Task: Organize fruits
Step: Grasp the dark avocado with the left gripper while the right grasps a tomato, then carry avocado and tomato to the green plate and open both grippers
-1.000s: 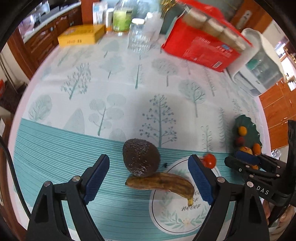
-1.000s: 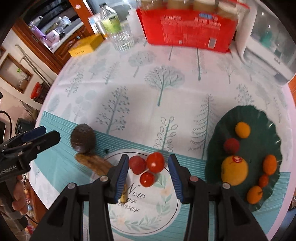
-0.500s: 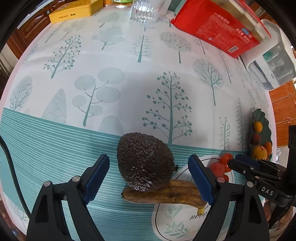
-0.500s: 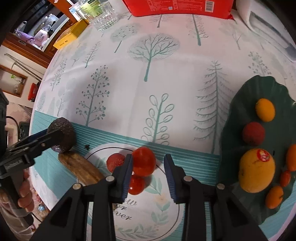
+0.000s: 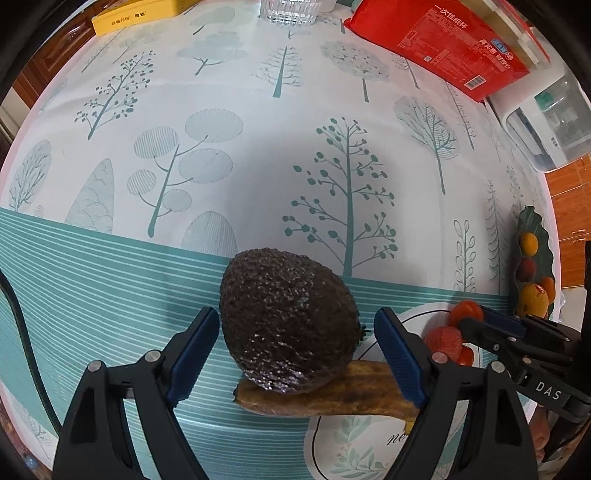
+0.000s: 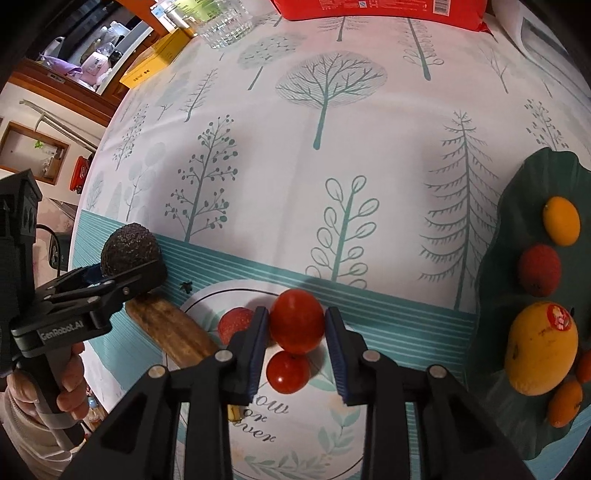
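Note:
A dark avocado (image 5: 288,317) sits on the tablecloth against a brown banana (image 5: 332,398). My left gripper (image 5: 297,354) is open with its fingers on either side of the avocado, a small gap on each side. My right gripper (image 6: 297,326) is shut on a red tomato (image 6: 297,321), both pads touching it. A second tomato (image 6: 288,371) and a red lychee-like fruit (image 6: 234,325) lie beside it. A dark green leaf plate (image 6: 517,206) at the right holds an orange mango (image 6: 539,349), small orange fruits and a red fruit (image 6: 539,266).
A red paper-cup package (image 5: 436,40), a glass (image 5: 290,11), a yellow box (image 5: 140,14) and a white appliance (image 5: 546,122) stand along the far side. The table's edge runs at the left. A small fly (image 6: 185,285) sits near the avocado.
My left gripper moved forward so its fingers now flank the avocado. My right gripper narrowed and closed onto the tomato.

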Motion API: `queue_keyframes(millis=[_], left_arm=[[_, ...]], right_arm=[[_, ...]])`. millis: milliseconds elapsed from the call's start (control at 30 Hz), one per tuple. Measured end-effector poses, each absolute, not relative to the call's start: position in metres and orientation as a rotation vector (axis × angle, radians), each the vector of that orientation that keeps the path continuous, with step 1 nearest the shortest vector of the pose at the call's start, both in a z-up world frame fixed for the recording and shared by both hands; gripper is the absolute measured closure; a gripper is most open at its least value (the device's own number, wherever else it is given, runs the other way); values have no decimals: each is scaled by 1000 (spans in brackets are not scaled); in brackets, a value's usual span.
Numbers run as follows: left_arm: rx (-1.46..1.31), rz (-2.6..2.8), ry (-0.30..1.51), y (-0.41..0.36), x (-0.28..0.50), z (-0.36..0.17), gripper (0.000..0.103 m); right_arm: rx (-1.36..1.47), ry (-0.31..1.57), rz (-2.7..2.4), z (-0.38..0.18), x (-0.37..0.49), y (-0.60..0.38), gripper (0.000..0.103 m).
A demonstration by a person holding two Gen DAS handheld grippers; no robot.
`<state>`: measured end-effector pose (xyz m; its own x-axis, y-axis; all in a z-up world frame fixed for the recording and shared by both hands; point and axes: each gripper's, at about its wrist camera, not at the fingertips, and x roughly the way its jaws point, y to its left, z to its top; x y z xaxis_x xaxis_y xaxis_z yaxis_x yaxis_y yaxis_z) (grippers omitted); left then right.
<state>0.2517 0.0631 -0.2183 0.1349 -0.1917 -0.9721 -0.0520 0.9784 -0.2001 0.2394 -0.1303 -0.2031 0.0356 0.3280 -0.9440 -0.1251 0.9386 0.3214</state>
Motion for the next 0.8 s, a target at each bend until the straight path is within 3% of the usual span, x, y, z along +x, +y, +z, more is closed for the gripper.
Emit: queue_keyframes(millis=[333, 800], left_arm=[[-143, -94, 1417, 60, 252, -217, 39], [-113, -94, 1385, 54, 237, -195, 40]], right_arm=[[193, 1525, 354, -209, 240, -129, 72], [125, 1438, 354, -178, 221, -125, 73]])
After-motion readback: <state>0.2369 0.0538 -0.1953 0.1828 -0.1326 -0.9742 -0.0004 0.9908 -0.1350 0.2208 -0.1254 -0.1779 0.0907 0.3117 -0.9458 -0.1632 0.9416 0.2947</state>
